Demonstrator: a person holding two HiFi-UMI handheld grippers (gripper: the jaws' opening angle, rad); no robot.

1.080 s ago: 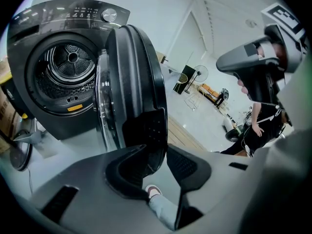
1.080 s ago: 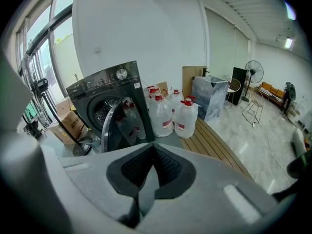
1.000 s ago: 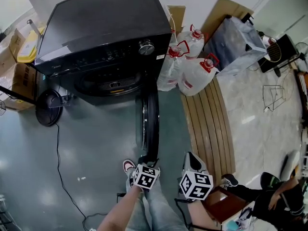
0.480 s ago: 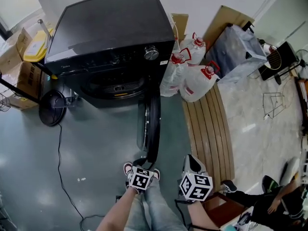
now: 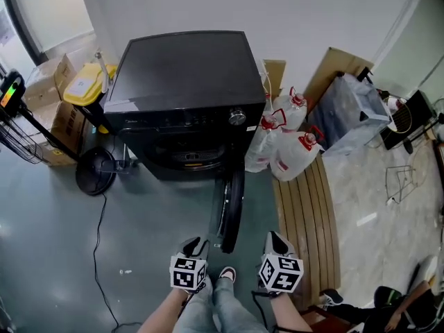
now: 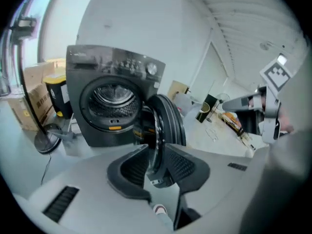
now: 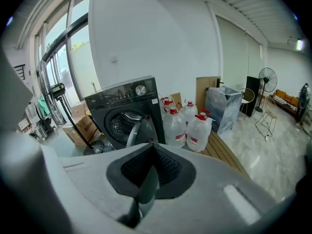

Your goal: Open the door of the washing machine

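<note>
Between the pads of the left gripper (image 6: 155, 152) nothing is held; its jaws stand partly apart and have just been closing; the door (image 6: 168, 121) is seen beyond the gap and is not touched. At the right gripper (image 7: 155, 147) the jaws are brought together at their tips, with nothing caught between them. Both grippers are held at the near side, just short of the door's near edge and apart from it. The door is swung out wide from the right of the washing machine (image 5: 184, 75), which stands against the far wall; the door's edge is turned toward the near side, so that the drum (image 6: 111, 99) is laid bare. Water bottles (image 5: 288, 151) stand just right of the machine. The opening step is judged as good as done; little more is called for, except that the door not be knocked back, or that it be nudged further right if a wider opening is wanted.
</note>
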